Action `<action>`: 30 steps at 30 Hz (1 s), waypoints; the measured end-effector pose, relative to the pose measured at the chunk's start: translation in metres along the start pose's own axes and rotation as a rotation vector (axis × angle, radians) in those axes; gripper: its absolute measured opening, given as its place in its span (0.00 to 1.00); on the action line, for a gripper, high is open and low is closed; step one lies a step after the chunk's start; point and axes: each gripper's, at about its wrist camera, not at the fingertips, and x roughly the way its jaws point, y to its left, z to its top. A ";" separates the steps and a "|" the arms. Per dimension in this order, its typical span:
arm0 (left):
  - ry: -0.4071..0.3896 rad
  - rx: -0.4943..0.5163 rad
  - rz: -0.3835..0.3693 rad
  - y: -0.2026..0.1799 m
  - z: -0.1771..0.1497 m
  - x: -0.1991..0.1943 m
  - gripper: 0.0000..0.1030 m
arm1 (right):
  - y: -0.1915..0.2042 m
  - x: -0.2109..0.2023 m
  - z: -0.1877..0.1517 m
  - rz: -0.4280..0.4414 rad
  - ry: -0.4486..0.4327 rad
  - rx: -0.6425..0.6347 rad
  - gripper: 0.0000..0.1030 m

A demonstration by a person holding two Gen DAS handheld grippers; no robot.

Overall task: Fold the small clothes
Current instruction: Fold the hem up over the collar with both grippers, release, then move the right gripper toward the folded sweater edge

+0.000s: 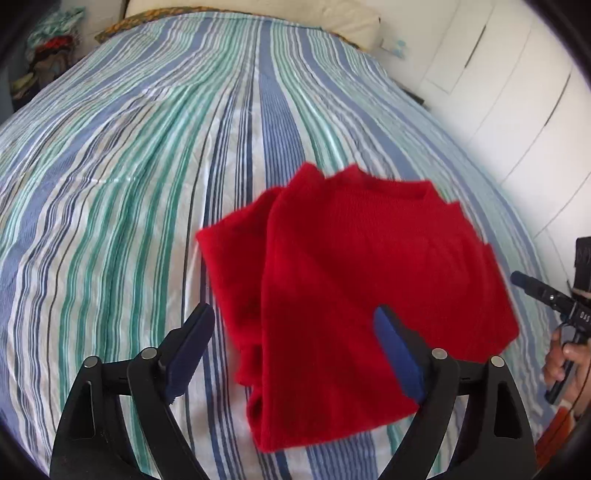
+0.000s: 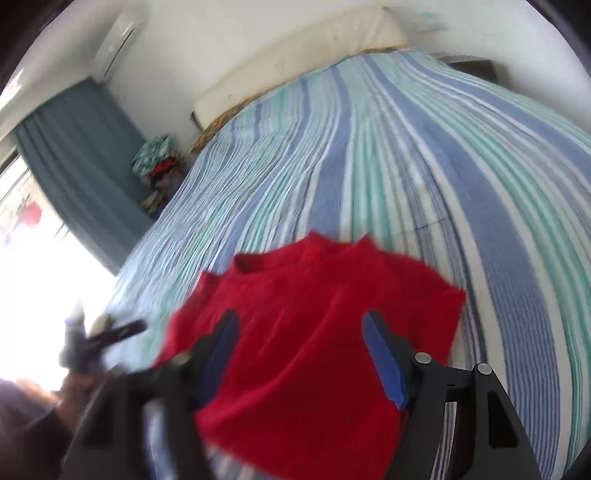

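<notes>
- Red knitted garment (image 1: 354, 280) lies folded on the striped bedcover (image 1: 129, 166) in the left wrist view, its near part between and just beyond the two fingers.
- Left gripper (image 1: 295, 350) stands wide open with nothing held; the right-hand blue pad (image 1: 399, 358) is over the red cloth, while the left-hand one is over bare bedcover beside the garment's edge. Whether either touches the cloth I cannot tell.
- Past the right finger, at the frame's edge, a person's hand (image 1: 565, 362) holds the other gripper's black handle. Beyond the fingertips lie a cream headboard (image 1: 258, 11) and white cupboard doors (image 1: 517, 92); a clothes pile (image 1: 51, 48) sits far off to the left.
- Red knitted garment (image 2: 317, 332) in the right wrist view spreads under and between the fingers, neckline pointing away.
- Right gripper (image 2: 299, 354) is open and empty; the left finger is blurred.
- Left of that finger a blurred hand with the left gripper's body (image 2: 92, 347) shows against a bright window; a blue curtain (image 2: 81, 155), an air conditioner (image 2: 118, 40) and the clothes pile (image 2: 159, 162) lie farther off.
</notes>
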 end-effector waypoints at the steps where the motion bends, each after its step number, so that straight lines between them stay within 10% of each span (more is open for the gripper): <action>1: 0.051 0.011 0.044 -0.001 -0.006 0.011 0.84 | 0.009 0.005 -0.017 -0.001 0.057 -0.048 0.67; 5: 0.078 -0.066 0.040 0.015 -0.035 -0.007 0.79 | -0.021 0.015 -0.093 -0.268 0.259 -0.049 0.42; 9: 0.020 -0.121 0.021 0.021 -0.066 -0.053 0.88 | -0.004 -0.037 -0.108 -0.380 0.140 -0.054 0.62; 30: 0.014 -0.049 0.214 0.004 -0.149 -0.060 0.89 | 0.067 -0.056 -0.167 -0.601 0.067 -0.105 0.63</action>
